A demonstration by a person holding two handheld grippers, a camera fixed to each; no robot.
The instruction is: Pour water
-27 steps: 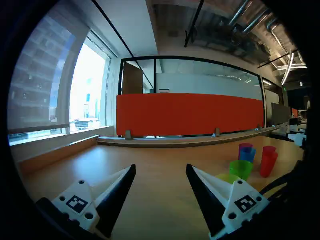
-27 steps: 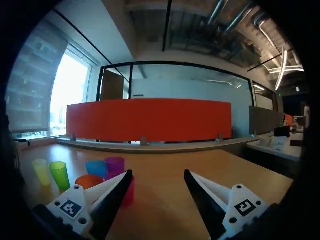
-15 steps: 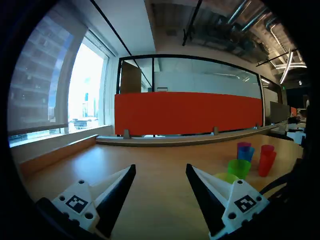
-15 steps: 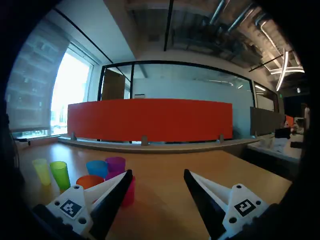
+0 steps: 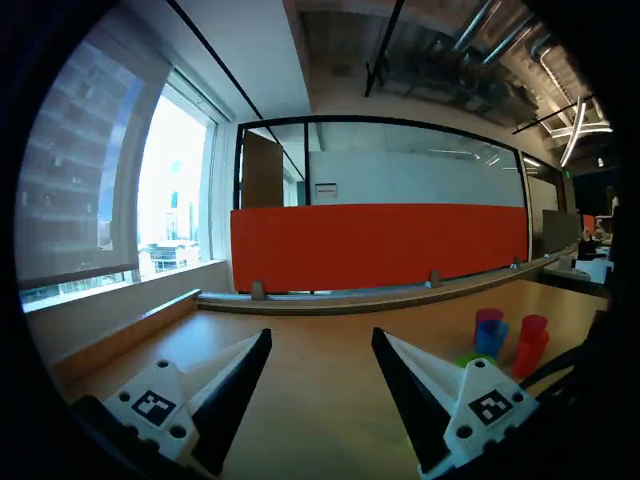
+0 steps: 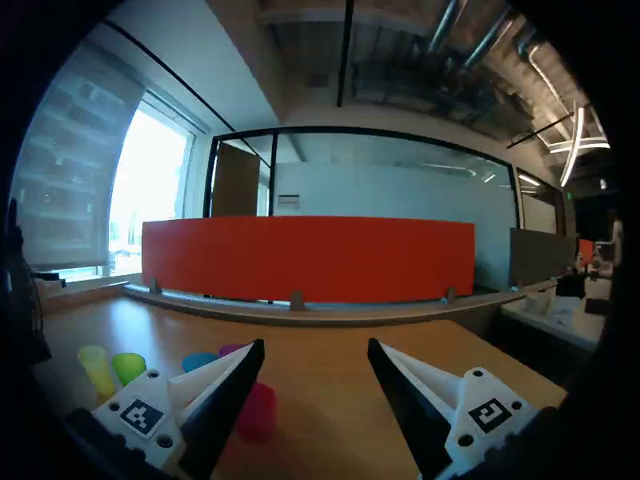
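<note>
Cups stand clustered on the wooden table. In my left gripper view I count four at the lower right: one purple cup, one blue cup just in front of it, one red cup beside them, and one green cup whose rim peeks out behind my finger. In my right gripper view I count five at the lower left: one yellow cup, the green cup, the blue cup, the purple cup, and one pink cup nearest, partly behind my finger. My left gripper is spread wide, pinching nothing. My right gripper is spread the same way. One orange panel crosses the middle of each view.
</note>
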